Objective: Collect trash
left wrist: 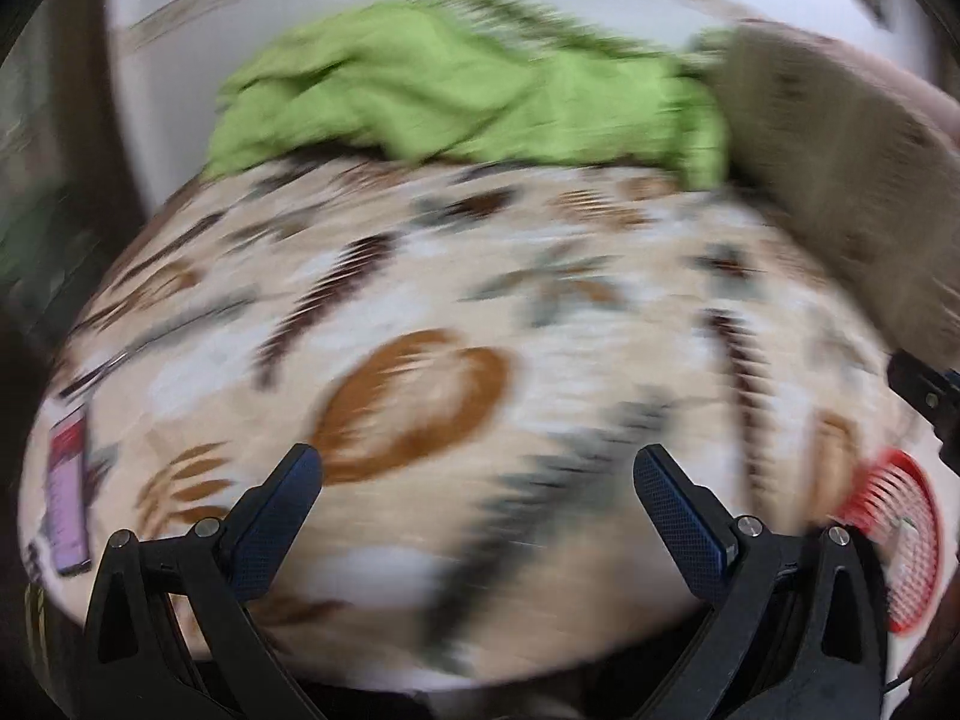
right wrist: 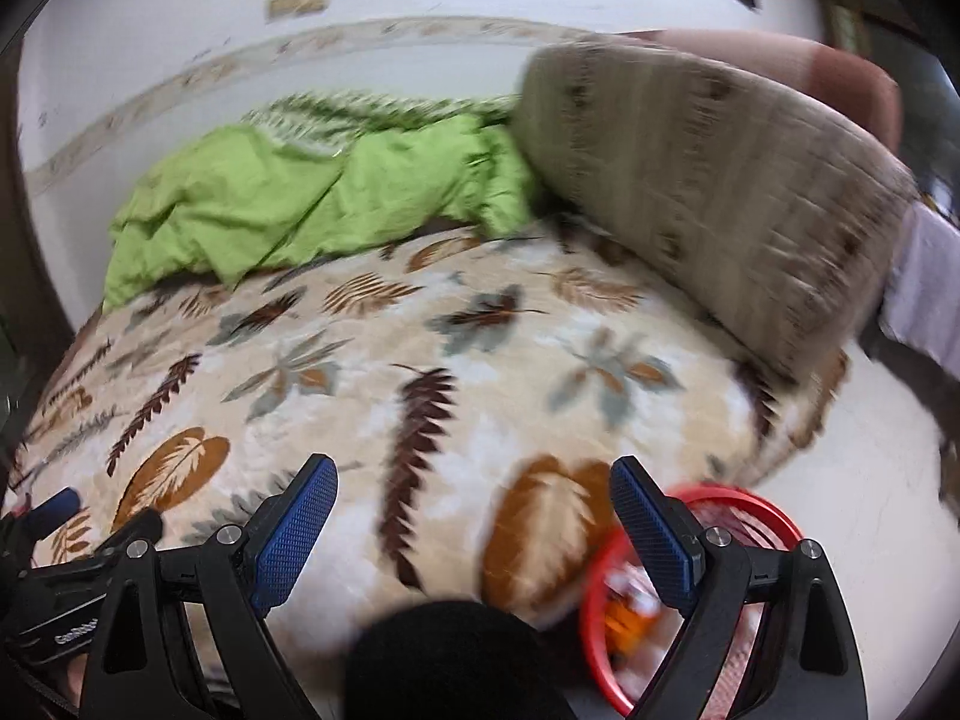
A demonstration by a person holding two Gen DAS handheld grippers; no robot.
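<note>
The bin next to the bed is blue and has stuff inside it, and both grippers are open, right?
Not quite. The bin is red, not blue, as the right wrist view shows. It does sit beside the bed with stuff inside, and the left gripper and right gripper are both open.

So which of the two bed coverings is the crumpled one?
The plain green blanket, bunched by the wall. The leaf-print blanket is spread flat across the bed.

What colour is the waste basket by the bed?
Red, an openwork mesh; clearest in the right wrist view.
</note>
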